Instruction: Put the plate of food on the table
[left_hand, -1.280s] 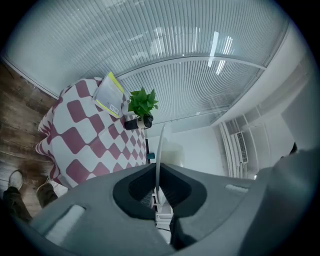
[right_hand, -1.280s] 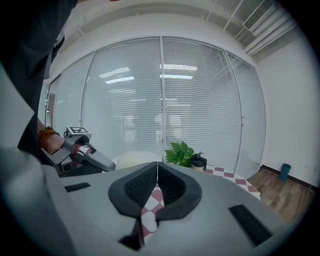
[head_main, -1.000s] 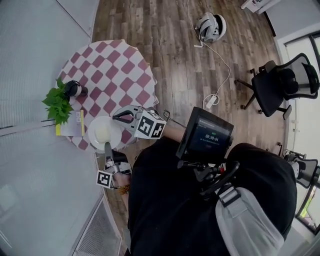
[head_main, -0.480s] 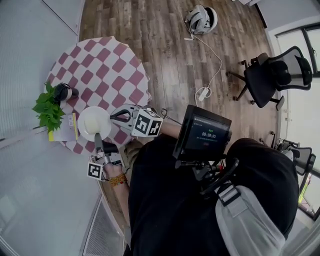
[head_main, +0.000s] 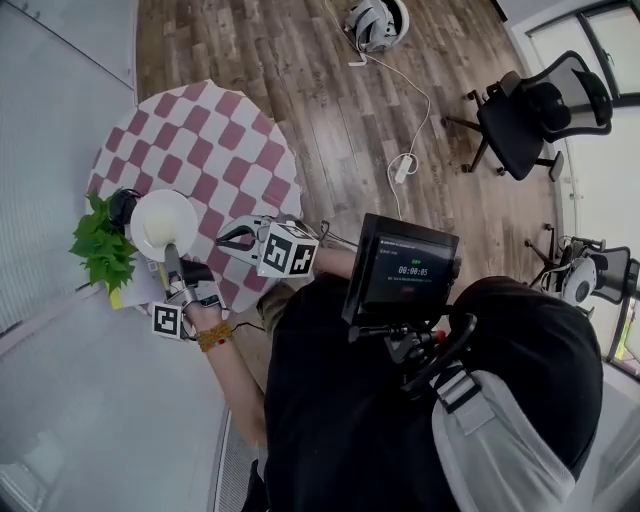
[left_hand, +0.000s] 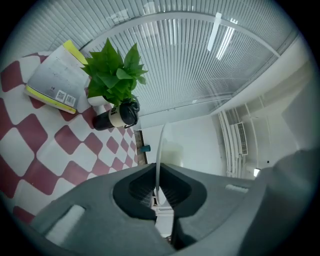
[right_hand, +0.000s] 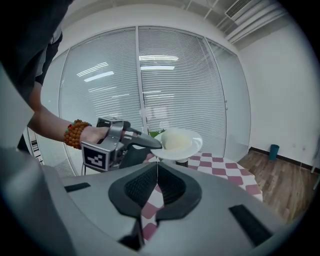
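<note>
A white plate (head_main: 163, 222) with a pale mound of food (right_hand: 173, 138) hangs above the round table with a red-and-white checked cloth (head_main: 200, 140), over its left side. My left gripper (head_main: 171, 254) is shut on the plate's near rim, and the plate shows edge-on (left_hand: 159, 150) between its jaws. In the right gripper view the plate (right_hand: 189, 148) and the left gripper (right_hand: 150, 144) are clear of the cloth (right_hand: 220, 167). My right gripper (head_main: 236, 238) hovers at the table's near edge, to the right of the plate. Its jaws are closed with nothing in them.
A potted green plant (head_main: 100, 245), a black mug (left_hand: 117, 116) and a yellow-edged book (left_hand: 55, 82) sit at the table's left edge beside a glass wall with blinds. On the wood floor are an office chair (head_main: 530, 110), a white cable (head_main: 420, 110) and a headset (head_main: 375, 20).
The left gripper has carried the plate from the table's near edge farther in, toward the plant and mug. The right gripper has kept its place beside it.
</note>
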